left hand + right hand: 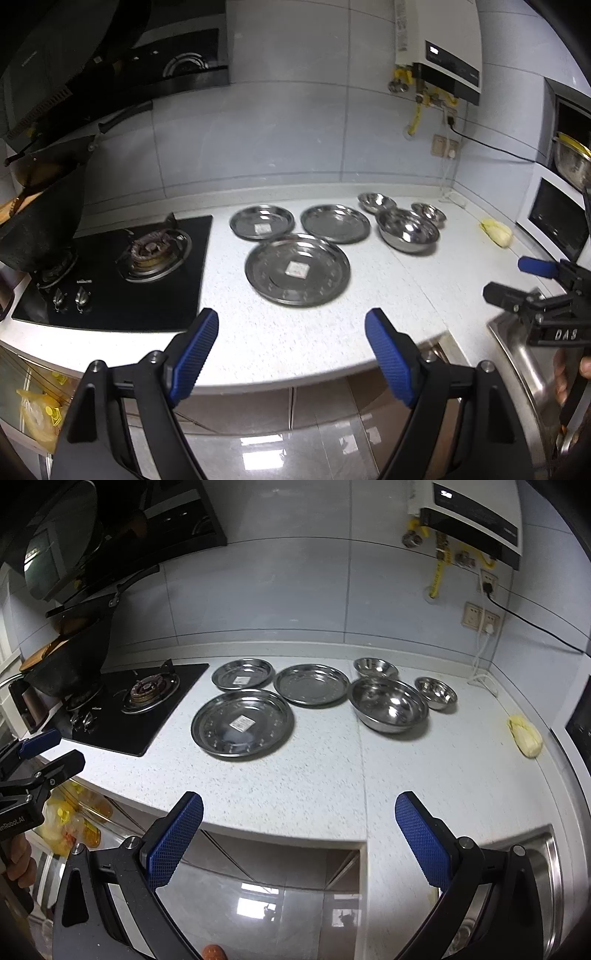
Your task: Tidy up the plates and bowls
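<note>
Three steel plates lie on the white counter: a large one in front, a smaller one behind it, and another to its right. Three steel bowls stand right of them: a large bowl and two small ones. My left gripper is open and empty, near the counter's front edge. My right gripper is open and empty, also at the front edge; it shows at the right of the left wrist view.
A black gas hob with a dark wok lies left of the plates. A steel sink is at the right front. A yellow cloth lies at the counter's right. An oven stands beyond it.
</note>
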